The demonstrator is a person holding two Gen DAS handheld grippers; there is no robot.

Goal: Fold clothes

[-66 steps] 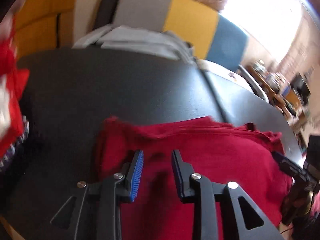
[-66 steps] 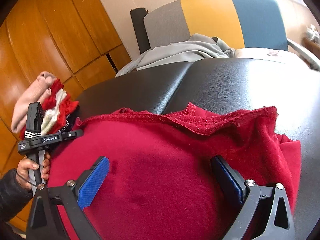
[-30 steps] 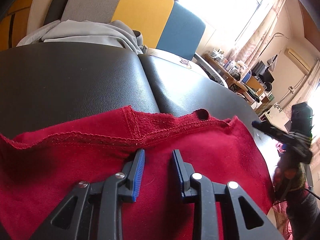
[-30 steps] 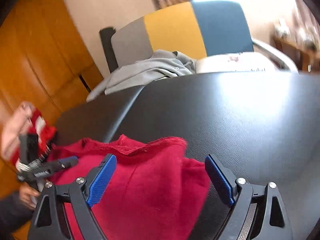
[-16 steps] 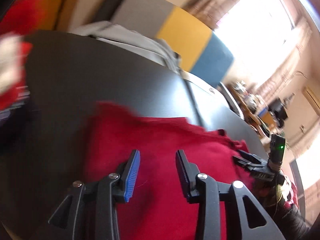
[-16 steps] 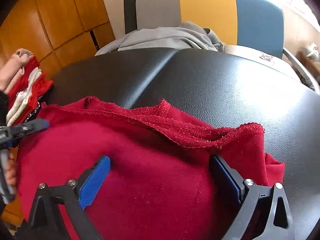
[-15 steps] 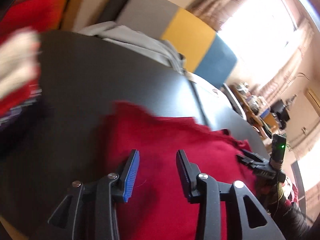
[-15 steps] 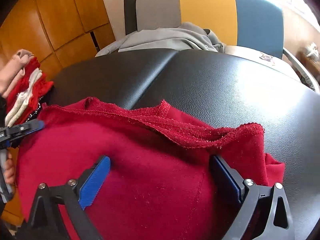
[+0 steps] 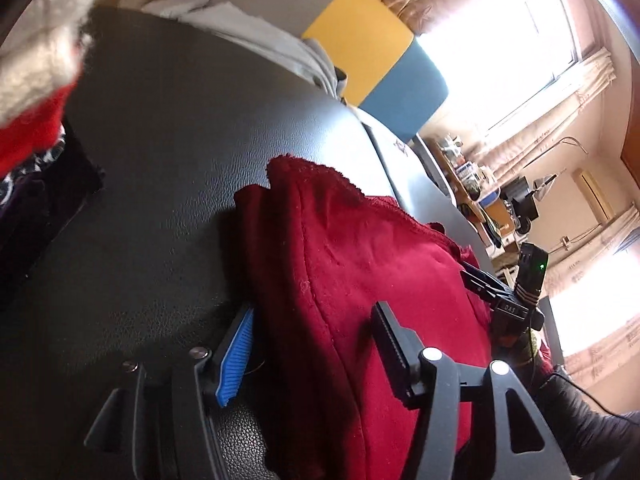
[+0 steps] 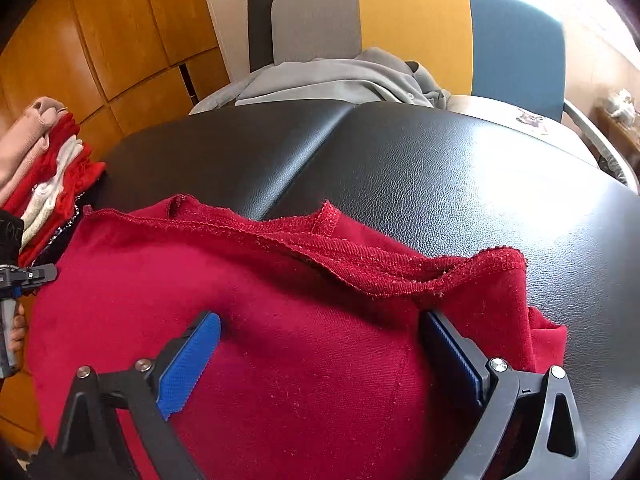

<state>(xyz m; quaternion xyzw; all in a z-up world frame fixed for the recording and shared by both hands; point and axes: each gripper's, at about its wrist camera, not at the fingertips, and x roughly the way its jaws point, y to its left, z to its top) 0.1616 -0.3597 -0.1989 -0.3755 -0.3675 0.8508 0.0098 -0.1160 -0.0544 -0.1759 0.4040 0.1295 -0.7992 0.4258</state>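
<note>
A red top lies bunched on a black padded table, with its stitched edge rumpled along the far side. The right gripper is over the middle of the red cloth, and its jaws are wide open, with nothing pinched between them. The left gripper is at the side edge of the same top. Its jaws are open too, with a thick roll of cloth sitting between them, but they are not squeezing it. A stack of folded clothes sits at the table's left edge, and a gray sweater lies on the chair behind. The top is lumpy, not flat, so a fold made now would likely come out crooked. If a gripper closes on just the top layer, the layers could slide apart. The left gripper is near the stack, so a big swing could knock it over.
</note>
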